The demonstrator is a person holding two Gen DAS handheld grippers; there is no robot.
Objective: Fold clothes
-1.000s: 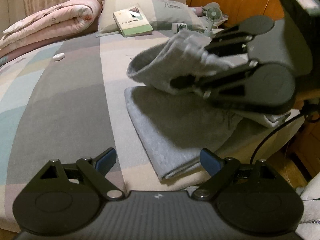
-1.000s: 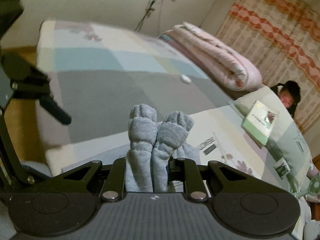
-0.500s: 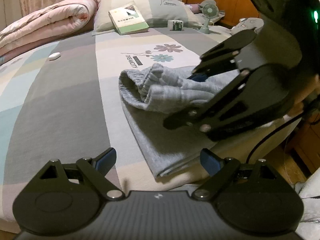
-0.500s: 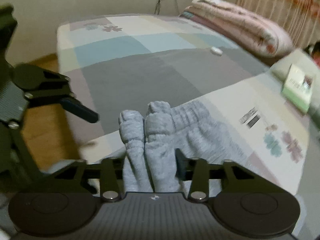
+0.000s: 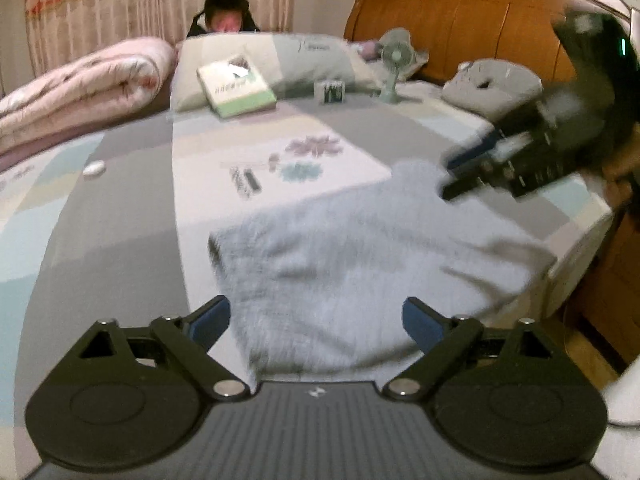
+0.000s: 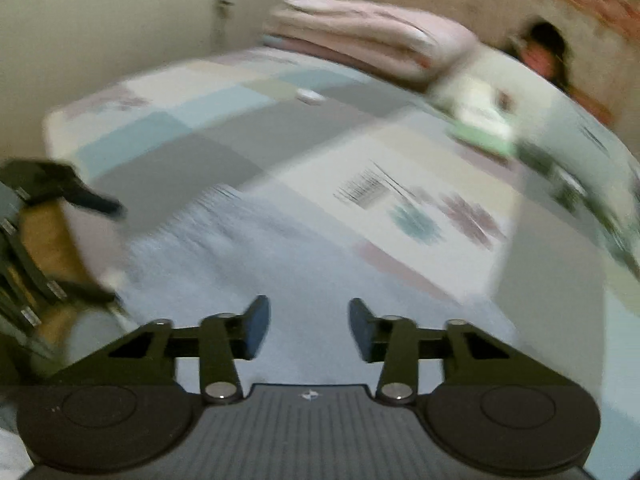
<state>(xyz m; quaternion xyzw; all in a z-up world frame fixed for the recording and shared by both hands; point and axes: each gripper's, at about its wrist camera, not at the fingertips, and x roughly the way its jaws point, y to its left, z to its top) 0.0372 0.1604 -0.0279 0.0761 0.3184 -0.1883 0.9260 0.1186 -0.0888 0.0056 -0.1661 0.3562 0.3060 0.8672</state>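
A grey garment [image 5: 352, 256] lies folded flat on the bed near its front right corner; in the right wrist view the same grey garment [image 6: 248, 264] fills the lower middle. My left gripper [image 5: 316, 320] is open just above its near edge, with nothing between the blue pads. My right gripper [image 6: 306, 326] is open over the cloth and holds nothing. From the left wrist view the right gripper [image 5: 480, 168] hovers blurred above the garment's far right end. Both views are motion-blurred.
A patchwork bedsheet [image 5: 100, 216] covers the bed. At the back are a rolled pink quilt [image 5: 80, 88], a pillow with a green book [image 5: 236, 88], a small fan [image 5: 394, 64], a wooden headboard [image 5: 460, 20] and a person [image 5: 226, 16]. The bed edge drops off at the right.
The right gripper has opened and let go of the grey garment's cuffed end, which now lies flat on the folded cloth. The right gripper has pulled back to the right.
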